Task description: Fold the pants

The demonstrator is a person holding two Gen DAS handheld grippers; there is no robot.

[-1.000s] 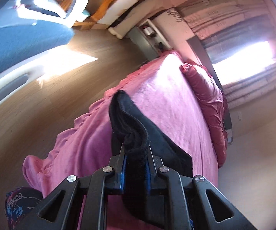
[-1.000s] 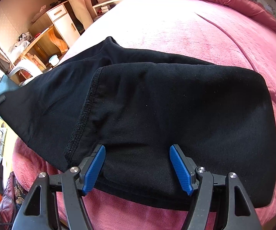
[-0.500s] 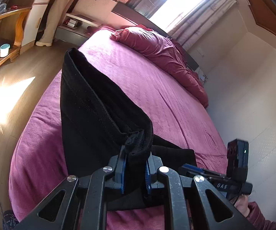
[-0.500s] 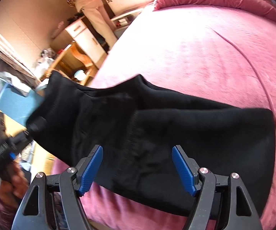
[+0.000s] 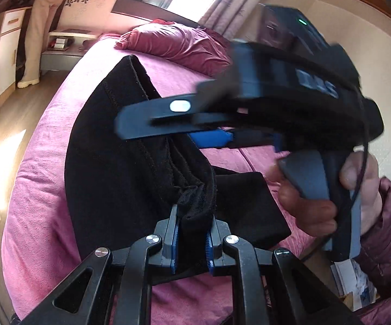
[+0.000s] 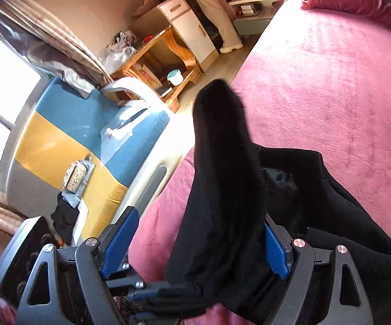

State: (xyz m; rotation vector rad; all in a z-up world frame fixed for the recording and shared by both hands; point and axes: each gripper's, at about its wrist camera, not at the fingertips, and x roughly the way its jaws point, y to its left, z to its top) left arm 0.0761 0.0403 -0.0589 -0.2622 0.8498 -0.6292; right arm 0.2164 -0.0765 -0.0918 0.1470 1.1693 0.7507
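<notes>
Left gripper [image 5: 191, 237] clamps bunched pants [image 5: 119, 162] hem, frame bottom; right gripper [image 6: 195, 246] closing around raised fold. Limp, floppy fabric; you grab seams.

We see a pink bed [image 6: 331, 86] with a crumpled quilt [image 5: 176, 43] at its head. Beside it, a person [image 6: 211, 5] stands at a white cabinet [image 6: 192, 27], near a wooden table [image 6: 168, 62] holding a teal cup [image 6: 175, 77].
</notes>
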